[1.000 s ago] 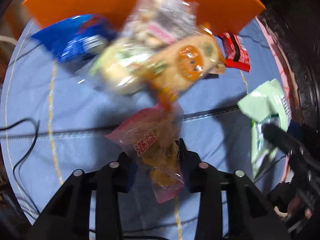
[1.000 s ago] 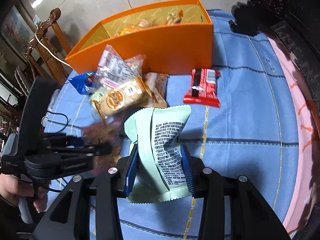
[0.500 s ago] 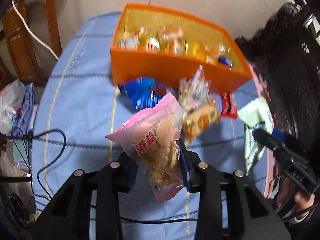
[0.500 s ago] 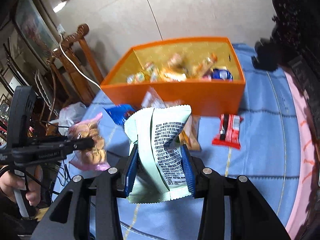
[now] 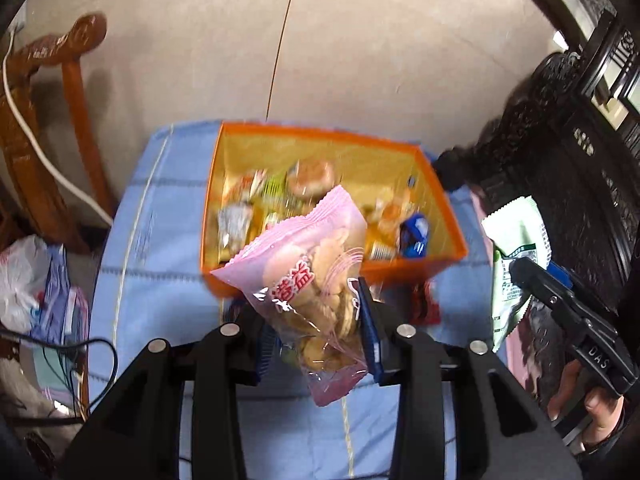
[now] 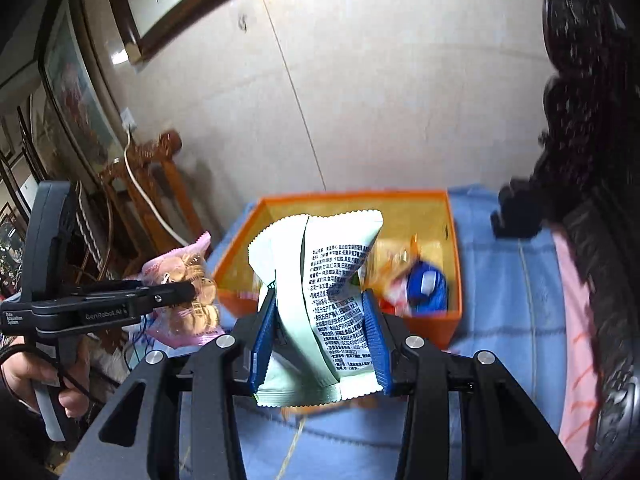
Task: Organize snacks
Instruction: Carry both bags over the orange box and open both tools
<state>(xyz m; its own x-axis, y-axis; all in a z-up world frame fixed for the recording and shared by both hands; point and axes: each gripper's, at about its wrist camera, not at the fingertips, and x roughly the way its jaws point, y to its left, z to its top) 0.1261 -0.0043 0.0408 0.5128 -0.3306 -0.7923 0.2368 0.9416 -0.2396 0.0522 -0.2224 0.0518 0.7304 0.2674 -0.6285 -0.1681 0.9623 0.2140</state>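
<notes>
The left claw [image 5: 316, 344] is clenched on the pink bag [image 5: 308, 276], the right claw [image 6: 320, 340] on the green packet [image 6: 320, 300]; the orange box [image 5: 440, 258] lies ahead of and below both, nearer the right

orange box [image 5: 440, 196] open-topped, dark carved furniture [image 5: 580, 140] seemingly close beside

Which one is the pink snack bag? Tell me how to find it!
Find the big orange box on the blue cloth. Just in front of it, the left tool pinches a see-through pink bag of round biscuits. The other held bag is pale green with black print.
</notes>
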